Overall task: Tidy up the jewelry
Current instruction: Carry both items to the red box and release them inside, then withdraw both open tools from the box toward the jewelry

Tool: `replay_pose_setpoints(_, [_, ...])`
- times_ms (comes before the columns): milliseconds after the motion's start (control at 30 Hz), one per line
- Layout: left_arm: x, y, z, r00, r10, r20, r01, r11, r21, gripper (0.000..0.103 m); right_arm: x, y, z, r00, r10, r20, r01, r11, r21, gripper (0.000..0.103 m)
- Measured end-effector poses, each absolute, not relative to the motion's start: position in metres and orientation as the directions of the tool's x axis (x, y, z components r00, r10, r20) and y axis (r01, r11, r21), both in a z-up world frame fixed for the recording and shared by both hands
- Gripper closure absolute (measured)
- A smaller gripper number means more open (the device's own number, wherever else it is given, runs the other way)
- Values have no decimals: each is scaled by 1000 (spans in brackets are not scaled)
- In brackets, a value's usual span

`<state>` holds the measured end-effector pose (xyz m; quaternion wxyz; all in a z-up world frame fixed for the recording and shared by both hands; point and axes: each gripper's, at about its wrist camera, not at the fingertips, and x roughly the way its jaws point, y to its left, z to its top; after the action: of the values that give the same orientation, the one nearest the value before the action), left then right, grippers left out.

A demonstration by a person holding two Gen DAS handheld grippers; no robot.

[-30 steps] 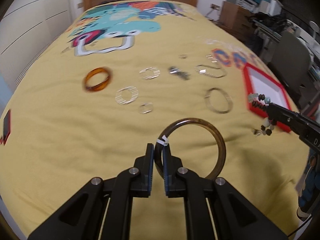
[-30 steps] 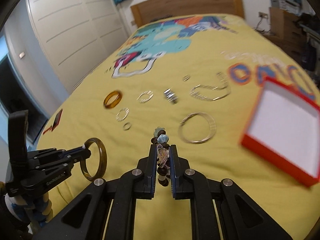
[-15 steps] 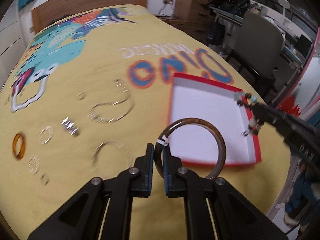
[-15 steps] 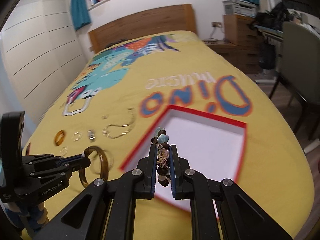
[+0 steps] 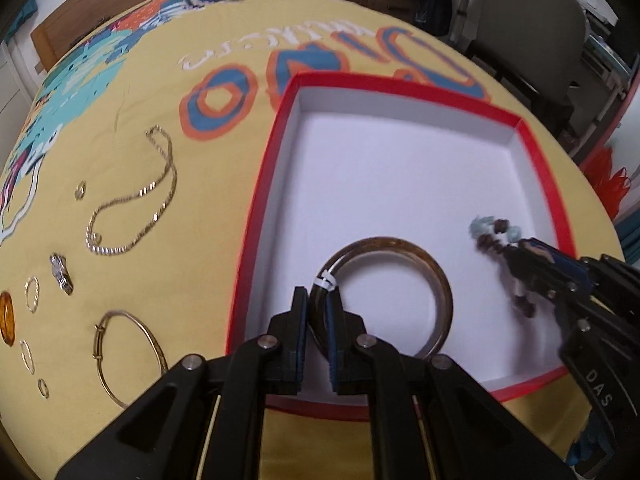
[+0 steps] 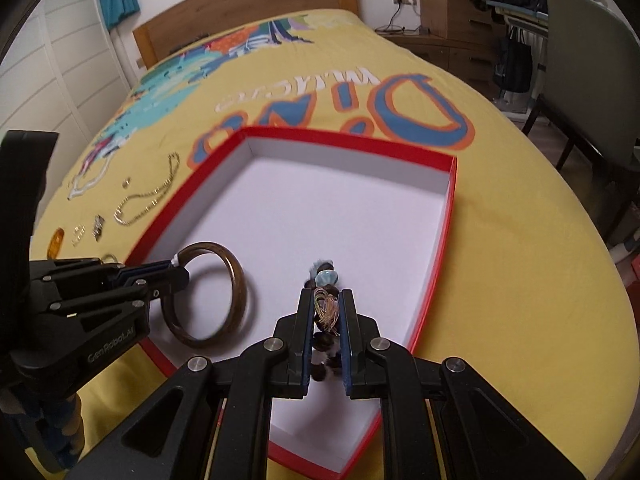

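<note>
Left claw [image 5: 316,312] jaws opening, bangle [image 5: 436,280] between them over the red box [image 5: 256,216] (lower centre); right claw [image 6: 326,320] grasping beaded bracelet [image 6: 326,278].

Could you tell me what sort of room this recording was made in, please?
Most likely a bedroom: the work surface is a bed with a yellow printed bedspread and a wooden headboard, beside white wardrobe doors.

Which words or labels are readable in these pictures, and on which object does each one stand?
"GenRoboAI": on the left gripper body.
"DAS": on the right gripper body; the rest is cut off.
"Dino": large, upside down on the yellow bedspread.
Smaller white word beside it: too blurred to read.
</note>
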<state>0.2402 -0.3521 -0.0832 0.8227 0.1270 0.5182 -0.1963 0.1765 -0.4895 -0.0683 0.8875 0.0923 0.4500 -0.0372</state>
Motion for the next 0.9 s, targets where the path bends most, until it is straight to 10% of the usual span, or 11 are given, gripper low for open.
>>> replay_pose_setpoints(333, [231,-341,-68,395,-256,-882,455,889,-54,75,167,-486,-60,600,-35,-799,171,981,86,67])
replay_pose_setpoints(900, [144,-223,-6,493,-264,-829,436,900,-27,75,105,-423,10,695,11,-719,133,981,144,63])
